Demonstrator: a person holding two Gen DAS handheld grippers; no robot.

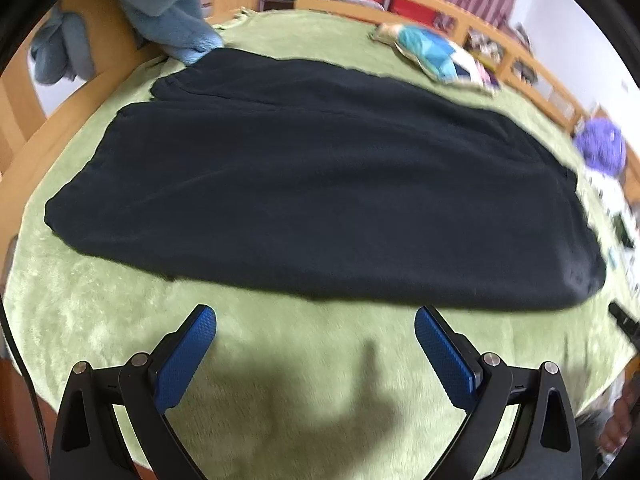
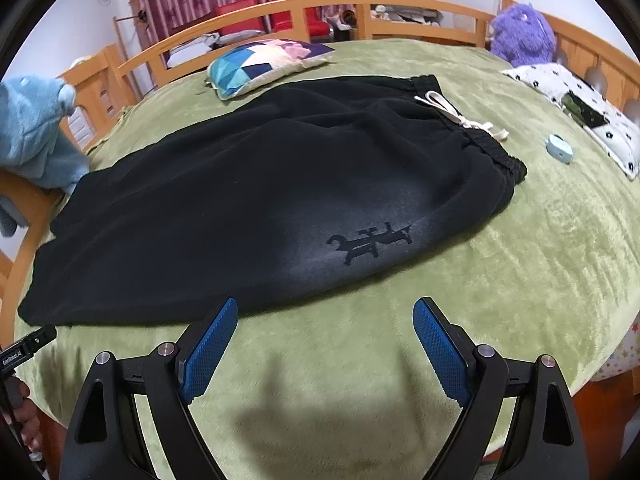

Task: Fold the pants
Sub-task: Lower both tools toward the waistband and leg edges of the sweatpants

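Black pants (image 1: 312,184) lie flat across a green blanket (image 1: 100,340) on a bed. My left gripper (image 1: 316,320) hovers open over bare blanket, just short of the pants' near edge, with nothing between its blue pads. In the right wrist view the pants (image 2: 240,200) end at the right in an elastic waistband (image 2: 492,152) with a white drawstring (image 2: 452,114), and a dark printed figure (image 2: 368,244) marks the near hip. My right gripper (image 2: 324,312) is open too, empty, at the pants' near edge below that print.
A blue plush toy (image 2: 32,128) sits at the left bed edge by the pant cuffs. Behind the pants lies a patterned cushion (image 2: 264,64). A purple plush (image 2: 520,36), a dotted pillow (image 2: 580,108) and a small pale blue object (image 2: 559,148) are at the right. A wooden rail (image 2: 280,8) rings the bed.
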